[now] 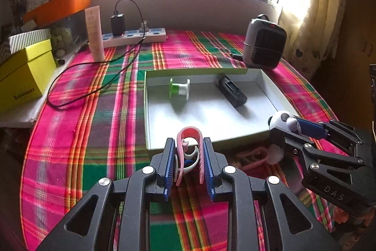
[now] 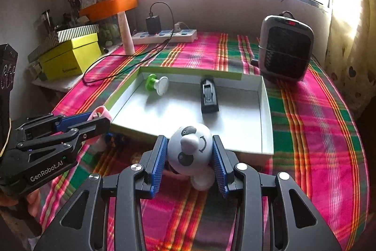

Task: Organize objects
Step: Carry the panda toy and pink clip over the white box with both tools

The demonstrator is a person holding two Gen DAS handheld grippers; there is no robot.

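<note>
My left gripper [image 1: 189, 145] is shut on a pink clip [image 1: 190, 133] with white hooks, held above the plaid cloth just short of the near wall of the white tray [image 1: 268, 88]. It also shows in the right wrist view [image 2: 98, 120]. My right gripper [image 2: 189, 145] is shut on a white panda toy [image 2: 191, 147], held at the tray's near edge; the toy also shows in the left wrist view [image 1: 283, 120]. Inside the tray lie a green-and-white spool [image 1: 179, 88] and a black charger [image 1: 231, 92].
A grey heater [image 1: 264, 45] stands behind the tray at right. A white power strip [image 1: 134, 35] with a black adapter and trailing cable [image 1: 77, 88] lies at the back. A pink tube [image 1: 95, 33] stands upright, a yellow box [image 1: 22, 75] at left.
</note>
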